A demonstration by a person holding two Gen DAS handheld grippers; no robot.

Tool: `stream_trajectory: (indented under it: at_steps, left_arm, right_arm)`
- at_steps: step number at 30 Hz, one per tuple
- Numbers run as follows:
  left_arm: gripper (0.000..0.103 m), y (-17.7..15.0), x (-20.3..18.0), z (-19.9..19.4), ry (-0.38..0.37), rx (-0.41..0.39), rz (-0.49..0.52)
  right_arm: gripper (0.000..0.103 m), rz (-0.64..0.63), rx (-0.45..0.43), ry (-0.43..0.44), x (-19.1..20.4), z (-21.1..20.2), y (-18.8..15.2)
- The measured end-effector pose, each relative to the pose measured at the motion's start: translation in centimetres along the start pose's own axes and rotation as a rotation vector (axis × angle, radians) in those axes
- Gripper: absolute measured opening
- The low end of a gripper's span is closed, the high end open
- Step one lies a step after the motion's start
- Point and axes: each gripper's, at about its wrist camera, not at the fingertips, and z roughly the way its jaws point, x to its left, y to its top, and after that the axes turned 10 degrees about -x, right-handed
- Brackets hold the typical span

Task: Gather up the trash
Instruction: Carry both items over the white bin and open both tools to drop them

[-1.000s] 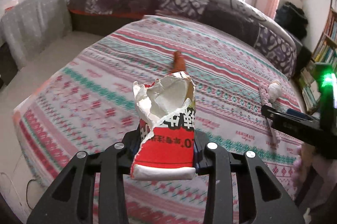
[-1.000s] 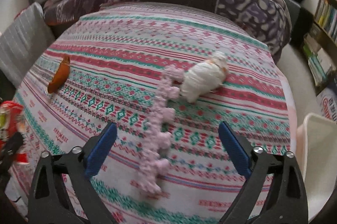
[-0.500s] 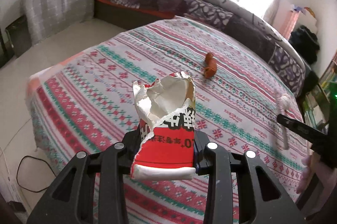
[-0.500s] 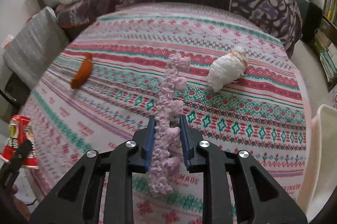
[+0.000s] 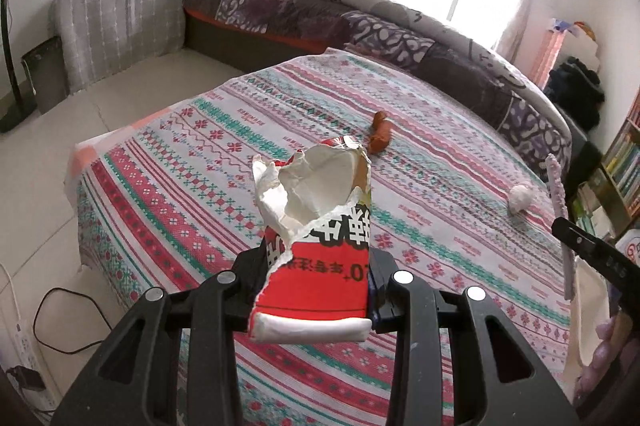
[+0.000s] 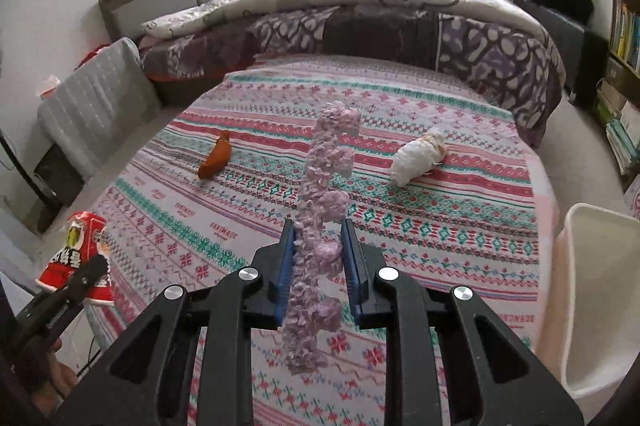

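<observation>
The left gripper [image 5: 316, 278] pinches the torn red paper cup [image 5: 316, 246] btw its fingers, open end away from the camera. The right gripper [image 6: 318, 258] has just closed its blue pads [image 6: 285, 262] on the fluffy pink strip [image 6: 320, 226], which stands up over the patterned bedspread [image 6: 460, 238]. On the spread lie an orange wrapper [image 6: 216, 159] and a white crumpled wad [image 6: 418, 161], well apart. A white bin [image 6: 600, 298] is at the right edge.

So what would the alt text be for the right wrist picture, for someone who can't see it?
A black handheld gripper clamps a fuzzy pink strip above a patterned bedspread. An orange wrapper and a crumpled white wad lie on the bed; a white bin stands at right.
</observation>
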Motion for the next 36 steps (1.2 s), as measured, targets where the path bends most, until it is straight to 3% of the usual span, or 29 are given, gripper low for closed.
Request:
stream_trajectory:
  at_steps: [21, 36]
  left_arm:
    - [0.036, -1.6, -10.3, -2.7, -0.097, -0.024, 0.117]
    - [0.037, -4.1, -20.5, -2.5, -0.222, 0.018, 0.265]
  right_arm:
    - [0.022, 0.088, -0.068, -0.122, -9.3, -5.9, -2.1]
    - [0.023, 0.252, -0.08, -0.312, -21.6, -8.7, -3.6]
